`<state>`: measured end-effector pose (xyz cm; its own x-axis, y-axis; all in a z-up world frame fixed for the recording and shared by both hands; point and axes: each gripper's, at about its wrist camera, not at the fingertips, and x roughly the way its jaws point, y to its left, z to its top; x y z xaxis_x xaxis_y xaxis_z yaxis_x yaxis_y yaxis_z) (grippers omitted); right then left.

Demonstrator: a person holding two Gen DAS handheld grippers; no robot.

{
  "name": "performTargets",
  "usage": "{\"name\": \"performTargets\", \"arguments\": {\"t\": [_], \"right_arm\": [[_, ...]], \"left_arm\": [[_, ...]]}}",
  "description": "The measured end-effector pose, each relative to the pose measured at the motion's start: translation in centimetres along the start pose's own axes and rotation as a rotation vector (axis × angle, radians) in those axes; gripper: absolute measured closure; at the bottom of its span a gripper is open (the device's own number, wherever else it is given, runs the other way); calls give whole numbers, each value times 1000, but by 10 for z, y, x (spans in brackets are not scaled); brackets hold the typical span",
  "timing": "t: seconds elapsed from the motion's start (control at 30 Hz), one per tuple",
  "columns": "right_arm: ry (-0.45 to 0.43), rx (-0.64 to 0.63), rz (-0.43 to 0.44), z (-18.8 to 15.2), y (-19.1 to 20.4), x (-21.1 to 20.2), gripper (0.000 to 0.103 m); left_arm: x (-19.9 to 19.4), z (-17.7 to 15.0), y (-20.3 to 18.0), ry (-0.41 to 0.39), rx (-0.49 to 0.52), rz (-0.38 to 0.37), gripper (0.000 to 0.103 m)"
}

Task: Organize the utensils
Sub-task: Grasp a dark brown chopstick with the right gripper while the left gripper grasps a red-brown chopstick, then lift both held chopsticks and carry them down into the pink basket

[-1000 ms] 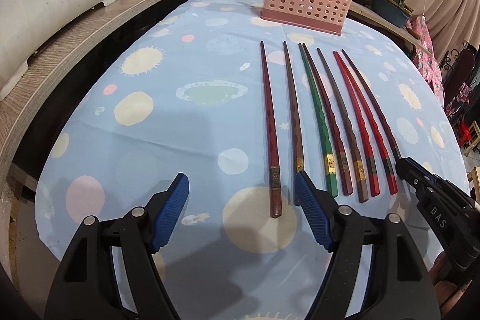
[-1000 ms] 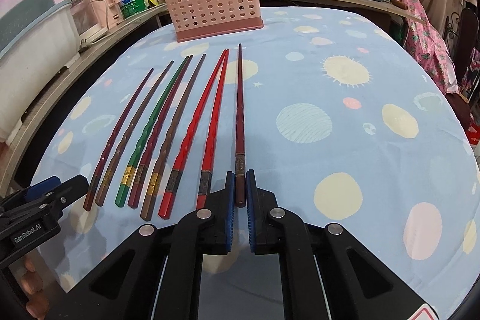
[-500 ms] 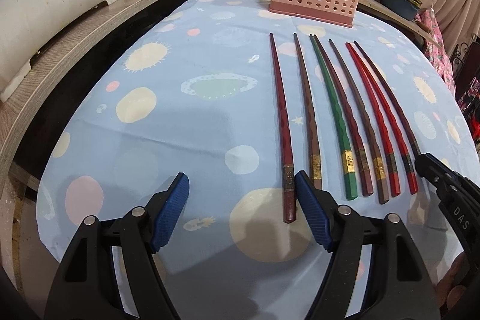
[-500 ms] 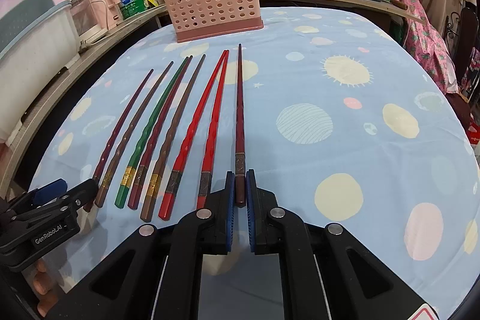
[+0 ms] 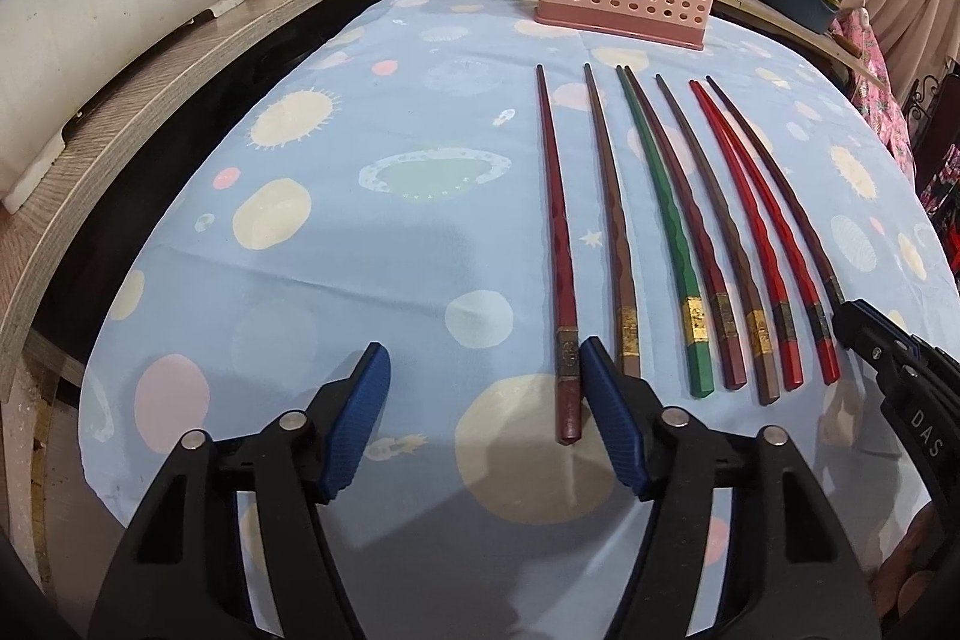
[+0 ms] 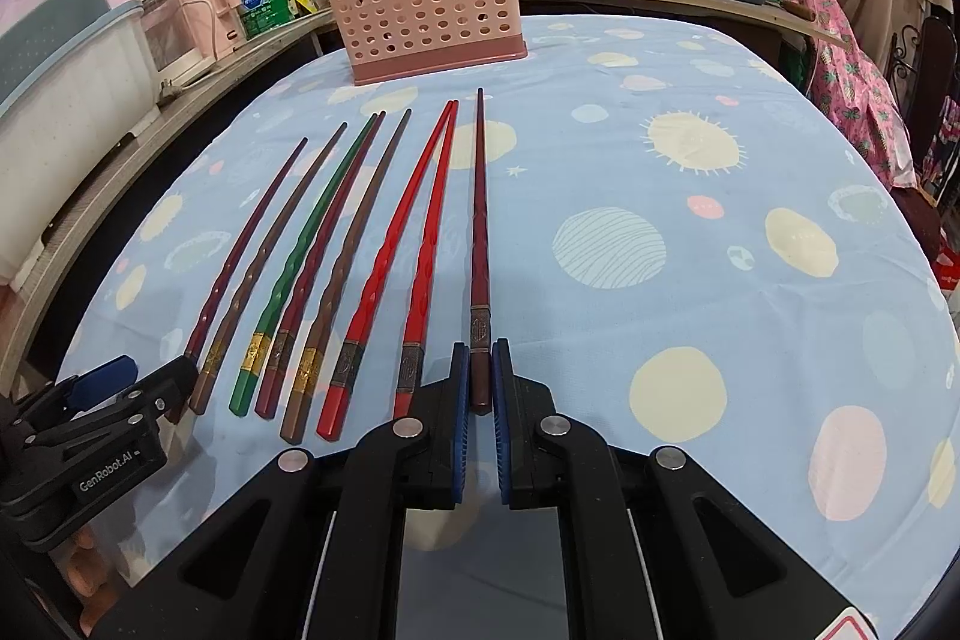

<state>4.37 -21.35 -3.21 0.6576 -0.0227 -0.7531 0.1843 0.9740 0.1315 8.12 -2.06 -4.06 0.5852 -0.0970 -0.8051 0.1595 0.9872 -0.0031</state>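
Right wrist view: desk (image 6: 690,112) under a pale blue spotted cloth; pink perforated plastic utensil basket (image 6: 420,22) far ahead of both tongs. Right tongs (image 6: 478,388) clamped on the butt of the dark maroon wooden chopstick (image 6: 480,232); lift level, keeping the tip off the cloth. Left wrist view alone shows the left tongs (image 5: 483,412) spread apart, the dark red chopstick (image 5: 555,232) just inside their right finger.

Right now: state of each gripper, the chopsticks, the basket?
left gripper: open, straddling the butt of the leftmost chopstick.
right gripper: shut on the rightmost chopstick.
other six chopsticks: flat on the tablecloth, ungripped.
pink basket: upright; contents not visible.
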Motion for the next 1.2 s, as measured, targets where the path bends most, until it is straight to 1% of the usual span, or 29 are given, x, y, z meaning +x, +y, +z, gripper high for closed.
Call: {"name": "performTargets", "arguments": {"t": [0.03,0.13,0.2,0.23,0.3,0.37,0.53,0.67,0.93,1.2], "right_arm": [[0,0,-1,0,0,0,96],[-2,-1,-2,0,1,0,96],[0,2,0,0,0,0,96],[0,3,0,0,1,0,96],[2,-1,-2,0,1,0,96],[5,-3,-2,0,1,-1,96],[2,6,3,-1,-1,-6,96],[-17,29,18,0,-6,-19,96],[-89,53,41,15,-10,-52,96],[-195,63,56,43,-13,-90,96]], "left_arm": [[0,0,0,1,1,-3,46],[-2,0,1,4,1,-7,56],[-3,1,3,9,-2,-11,71],[-3,1,4,13,-4,-15,74],[-4,2,5,21,-4,-34,88],[-4,2,7,28,-4,-43,93],[-5,3,12,44,-16,-65,96],[-9,5,18,45,-37,-75,96],[-36,18,26,-11,-46,-94,96],[-78,45,32,-115,-58,-116,96]]}}
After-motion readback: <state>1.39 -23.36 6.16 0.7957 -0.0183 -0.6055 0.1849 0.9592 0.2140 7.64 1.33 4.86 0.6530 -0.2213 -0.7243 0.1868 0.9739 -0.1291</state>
